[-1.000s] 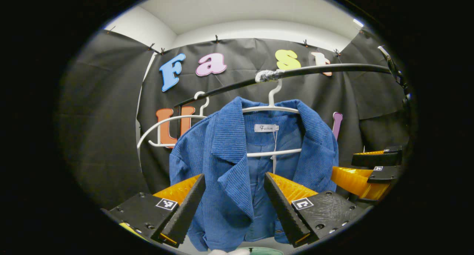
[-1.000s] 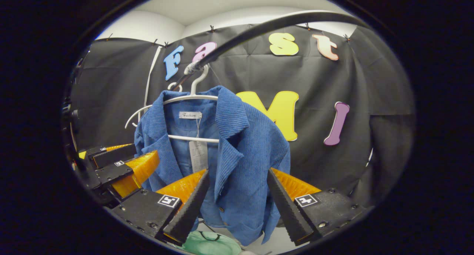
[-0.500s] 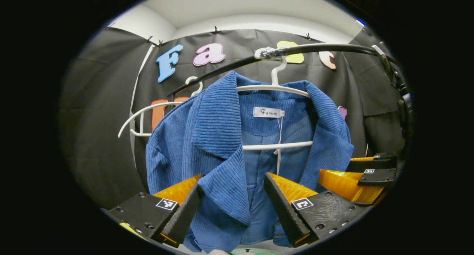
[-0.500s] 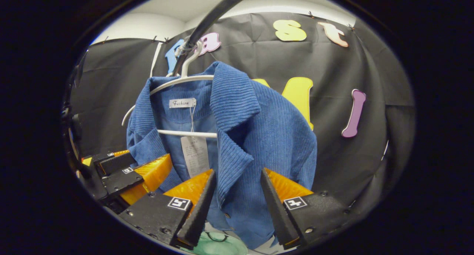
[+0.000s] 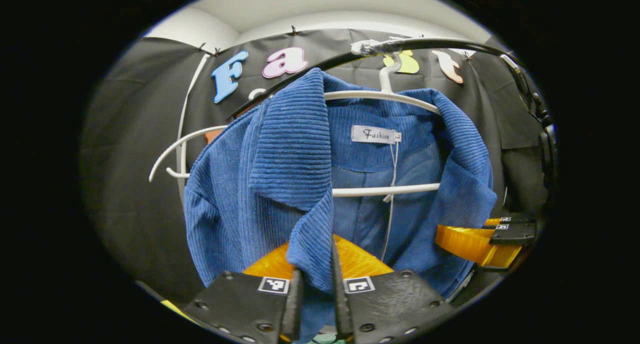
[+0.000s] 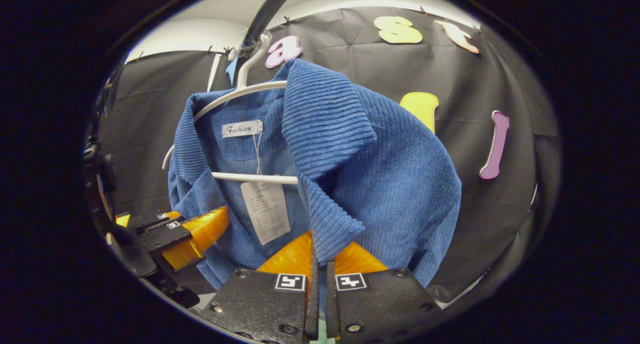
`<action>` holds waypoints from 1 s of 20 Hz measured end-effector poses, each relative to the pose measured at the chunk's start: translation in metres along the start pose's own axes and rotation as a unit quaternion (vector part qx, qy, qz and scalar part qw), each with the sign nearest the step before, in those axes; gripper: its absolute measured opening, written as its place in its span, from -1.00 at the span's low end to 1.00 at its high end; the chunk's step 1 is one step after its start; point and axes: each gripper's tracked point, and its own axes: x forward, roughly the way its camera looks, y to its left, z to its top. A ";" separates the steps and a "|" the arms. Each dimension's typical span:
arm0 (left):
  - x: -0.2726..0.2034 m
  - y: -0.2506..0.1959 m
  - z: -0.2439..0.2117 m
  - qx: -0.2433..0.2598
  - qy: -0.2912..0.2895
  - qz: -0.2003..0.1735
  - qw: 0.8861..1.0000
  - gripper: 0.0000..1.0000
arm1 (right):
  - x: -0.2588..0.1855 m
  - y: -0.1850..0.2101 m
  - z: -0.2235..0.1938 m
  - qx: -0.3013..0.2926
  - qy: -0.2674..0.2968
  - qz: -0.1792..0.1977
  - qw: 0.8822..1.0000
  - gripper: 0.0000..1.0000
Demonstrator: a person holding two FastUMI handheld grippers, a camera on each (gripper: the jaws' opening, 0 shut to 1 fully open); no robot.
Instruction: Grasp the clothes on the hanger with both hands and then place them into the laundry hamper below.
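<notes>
A blue corduroy jacket hangs open on a white hanger hooked over a black rail. My left gripper is shut on the jacket's front edge just below one lapel. My right gripper is shut on the opposite front edge below the other lapel. Each gripper also appears in the other's view, low at the side: the right gripper and the left gripper. A sliver of green hamper peeks out below the jacket.
A second, empty white hanger hangs on the same rail behind the jacket. A paper tag dangles inside the jacket from the collar label. Black cloth walls close the booth behind and on both sides.
Both grippers moved in toward the jacket and went from open to shut, each clamping a front edge below a lapel. The jacket now looms larger in both views.
</notes>
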 end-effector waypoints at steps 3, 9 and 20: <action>-0.001 0.002 -0.003 -0.009 0.004 0.003 1.000 -0.82 | -0.004 -0.001 -0.001 0.012 0.006 0.050 0.999 -0.90; -0.002 0.012 0.001 0.007 0.006 -0.011 1.000 -1.00 | -0.012 -0.006 0.000 0.028 0.007 0.137 0.990 -0.92; -0.035 0.034 0.046 -0.066 -0.040 -0.004 0.997 -0.94 | -0.044 -0.016 0.041 0.186 -0.052 0.258 0.947 -0.92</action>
